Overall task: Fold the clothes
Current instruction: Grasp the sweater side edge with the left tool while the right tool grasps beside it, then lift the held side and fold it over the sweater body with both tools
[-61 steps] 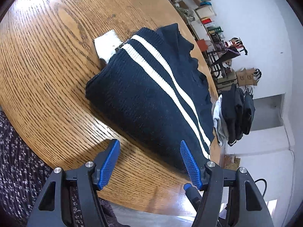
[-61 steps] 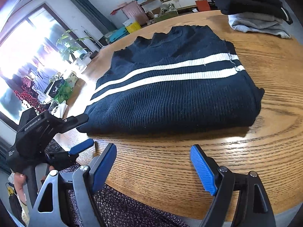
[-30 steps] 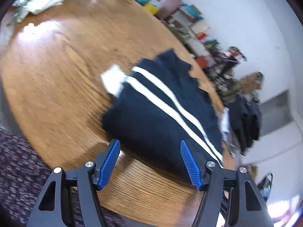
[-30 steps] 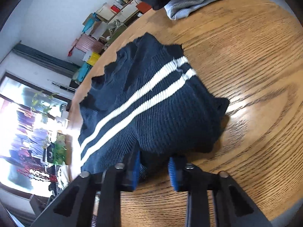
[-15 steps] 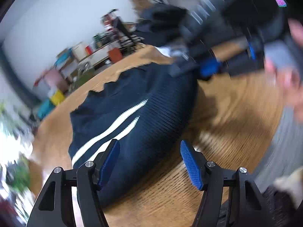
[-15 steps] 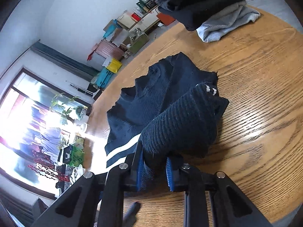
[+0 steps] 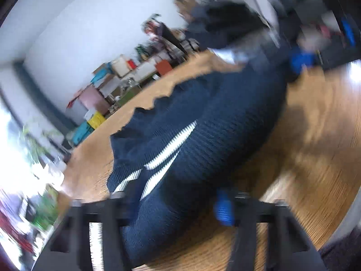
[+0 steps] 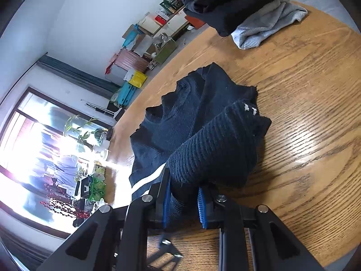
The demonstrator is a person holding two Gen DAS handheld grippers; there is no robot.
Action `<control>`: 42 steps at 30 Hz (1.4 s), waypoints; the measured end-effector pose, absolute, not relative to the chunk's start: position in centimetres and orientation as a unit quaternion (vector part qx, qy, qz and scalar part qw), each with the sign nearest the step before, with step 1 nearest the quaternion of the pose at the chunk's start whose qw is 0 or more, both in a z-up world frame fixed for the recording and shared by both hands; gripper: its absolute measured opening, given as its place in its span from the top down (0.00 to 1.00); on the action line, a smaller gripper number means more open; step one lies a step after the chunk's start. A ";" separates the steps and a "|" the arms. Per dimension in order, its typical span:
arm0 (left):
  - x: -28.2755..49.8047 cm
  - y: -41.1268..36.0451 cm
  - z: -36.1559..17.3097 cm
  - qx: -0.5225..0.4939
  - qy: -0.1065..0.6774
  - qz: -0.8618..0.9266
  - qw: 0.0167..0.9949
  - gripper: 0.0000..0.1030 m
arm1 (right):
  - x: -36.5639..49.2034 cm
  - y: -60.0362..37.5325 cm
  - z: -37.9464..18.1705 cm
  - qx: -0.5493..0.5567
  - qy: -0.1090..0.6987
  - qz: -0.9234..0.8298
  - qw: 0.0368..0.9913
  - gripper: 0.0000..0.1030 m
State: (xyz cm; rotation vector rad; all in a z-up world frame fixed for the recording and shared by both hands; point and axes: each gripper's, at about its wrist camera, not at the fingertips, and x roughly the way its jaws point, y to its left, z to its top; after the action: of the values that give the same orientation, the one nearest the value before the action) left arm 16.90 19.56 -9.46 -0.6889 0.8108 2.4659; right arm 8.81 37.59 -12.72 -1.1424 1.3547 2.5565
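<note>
A navy knit sweater (image 8: 203, 135) with two white stripes lies bunched on the round wooden table (image 8: 304, 113). My right gripper (image 8: 182, 203) is shut on a thick fold of it and holds that fold raised off the wood. The left wrist view is blurred. There the sweater (image 7: 203, 135) runs from the fingers to the far end, where the right gripper (image 7: 300, 61) shows as a blue smear. My left gripper (image 7: 173, 205) has its jaws closing on the sweater's near end. Cloth fills the gap and covers the left finger; only the right pad (image 7: 222, 210) shows.
A stack of dark folded clothes (image 8: 237, 0) on a grey garment (image 8: 266, 27) sits at the table's far side. Boxes and bags (image 8: 144, 45) line the wall beyond. A bright window with plants (image 8: 74, 135) is at the left.
The left gripper rolled and swung round to the sweater's near end, and its jaws narrowed around the cloth. The right gripper lifted its fold, rolling the stripes under.
</note>
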 end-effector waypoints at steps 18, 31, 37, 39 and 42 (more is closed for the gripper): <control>15.6 18.8 -7.6 -0.315 0.216 0.891 0.244 0.77 | 9.9 37.5 -17.7 -0.353 0.578 0.735 0.020 0.48; 16.1 19.0 -8.0 -0.305 0.237 0.890 0.241 0.77 | 11.0 38.3 -20.4 -0.346 0.627 0.696 0.044 0.37; 16.2 18.9 -8.1 -0.303 0.238 0.891 0.241 0.77 | 10.6 38.8 -20.3 -0.324 0.638 0.696 0.069 0.36; 16.4 18.9 -8.3 -0.302 0.243 0.889 0.243 0.77 | 10.4 39.1 -20.3 -0.322 0.641 0.693 0.075 0.36; 16.8 19.0 -8.7 -0.294 0.261 0.886 0.244 0.77 | 10.4 39.6 -20.5 -0.315 0.646 0.689 0.092 0.37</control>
State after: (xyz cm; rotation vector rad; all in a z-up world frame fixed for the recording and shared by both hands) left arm 16.82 18.95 -8.72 -0.8034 0.7126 2.4205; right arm 10.43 39.62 -20.47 -0.9371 1.9192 2.0469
